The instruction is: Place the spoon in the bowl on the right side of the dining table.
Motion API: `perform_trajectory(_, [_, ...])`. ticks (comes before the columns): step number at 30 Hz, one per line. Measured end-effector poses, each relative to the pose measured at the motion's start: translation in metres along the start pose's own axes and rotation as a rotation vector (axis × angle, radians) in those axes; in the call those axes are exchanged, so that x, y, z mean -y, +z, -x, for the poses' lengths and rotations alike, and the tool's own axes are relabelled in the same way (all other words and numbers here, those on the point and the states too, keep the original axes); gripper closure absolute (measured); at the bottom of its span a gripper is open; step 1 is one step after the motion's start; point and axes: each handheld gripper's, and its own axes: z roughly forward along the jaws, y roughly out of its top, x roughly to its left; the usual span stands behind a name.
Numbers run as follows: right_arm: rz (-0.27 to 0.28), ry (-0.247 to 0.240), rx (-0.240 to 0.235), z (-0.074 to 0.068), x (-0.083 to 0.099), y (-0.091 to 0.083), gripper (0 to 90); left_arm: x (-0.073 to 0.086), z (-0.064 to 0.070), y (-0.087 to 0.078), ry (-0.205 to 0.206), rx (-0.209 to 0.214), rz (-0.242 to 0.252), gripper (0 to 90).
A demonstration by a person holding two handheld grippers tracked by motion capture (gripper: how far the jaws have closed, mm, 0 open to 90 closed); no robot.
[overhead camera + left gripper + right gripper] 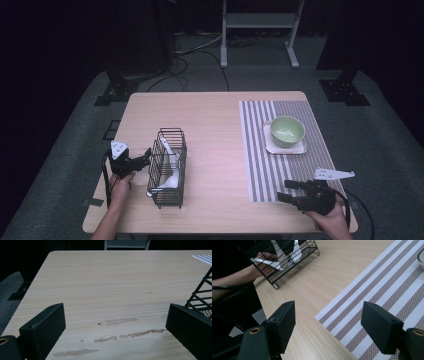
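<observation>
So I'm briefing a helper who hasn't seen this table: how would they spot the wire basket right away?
Start at the wooden table and look to its left half, away from the striped mat. The basket stands near the front edge, just beside the left tongs. It is the one black wire cage there, with white utensils lying inside it.

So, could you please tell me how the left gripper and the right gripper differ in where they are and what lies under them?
The left gripper is at the table's left side, right beside the black wire basket; the right gripper is near the front right corner, far from it. Bare wood lies between the left gripper's jaws, while the right gripper's jaws straddle the striped placemat's edge. Both are open and hold nothing.
</observation>
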Motion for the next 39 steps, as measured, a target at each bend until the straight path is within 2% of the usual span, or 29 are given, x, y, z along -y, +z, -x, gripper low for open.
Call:
perform_trajectory(9, [-0.021, -0.012, -0.001, -0.002, -0.007, 0.006, 25.9, 0.0, 0.001, 0.0, 0.007, -0.002, -0.001, 1.6])
perform_trajectory(16, [-0.024, -0.033, -0.019, -0.011, -0.018, 0.012, 24.8, 0.0, 0.001, 0.0, 0.009, -0.001, -0.001, 1.6])
perform_trajectory(25, [-0.051, -0.066, -0.049, -0.021, -0.031, 0.028, 23.3, 0.0, 0.001, 0.0, 0.015, 0.004, 0.004, 1.6])
perform_trajectory(39, [-0.078, -0.077, -0.089, -0.035, -0.043, 0.047, 21.0, 0.0, 0.002, 0.0, 0.034, 0.005, 0.001, 1.6])
